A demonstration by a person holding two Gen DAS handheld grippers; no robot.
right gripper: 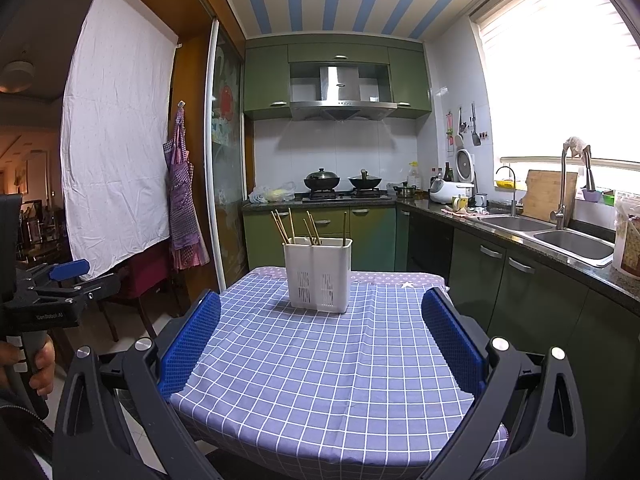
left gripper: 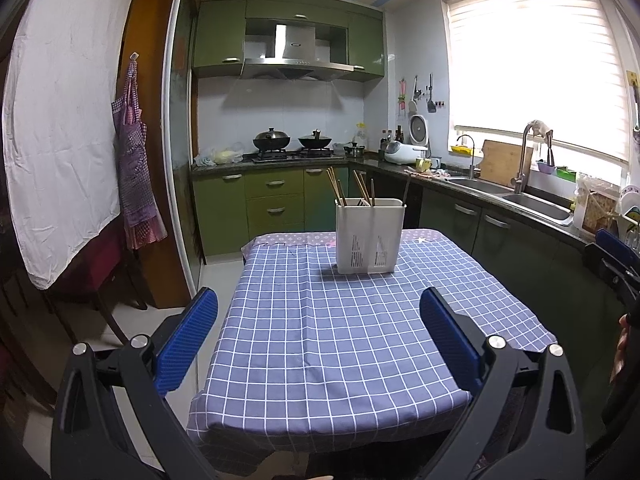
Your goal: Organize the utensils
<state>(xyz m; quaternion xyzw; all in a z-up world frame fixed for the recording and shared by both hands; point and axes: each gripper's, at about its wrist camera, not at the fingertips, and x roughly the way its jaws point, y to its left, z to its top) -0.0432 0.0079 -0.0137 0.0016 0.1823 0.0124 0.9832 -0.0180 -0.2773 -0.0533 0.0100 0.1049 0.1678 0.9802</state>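
Note:
A white two-compartment utensil holder (left gripper: 370, 236) stands upright at the far end of the table with the blue checked cloth (left gripper: 340, 344). Several wooden chopsticks (left gripper: 340, 190) stick out of it. The holder also shows in the right wrist view (right gripper: 319, 276) with the chopsticks (right gripper: 296, 226). My left gripper (left gripper: 320, 304) is open and empty, well short of the holder, above the near half of the table. My right gripper (right gripper: 320, 308) is open and empty, also short of the holder. The left gripper appears at the left edge of the right wrist view (right gripper: 68, 276).
A green kitchen counter with a double sink (right gripper: 548, 232) runs along the right. A stove with two woks (left gripper: 292, 144) is at the back. A white sheet (left gripper: 60, 120), an apron (left gripper: 134, 160) and a red chair (right gripper: 140, 280) are on the left.

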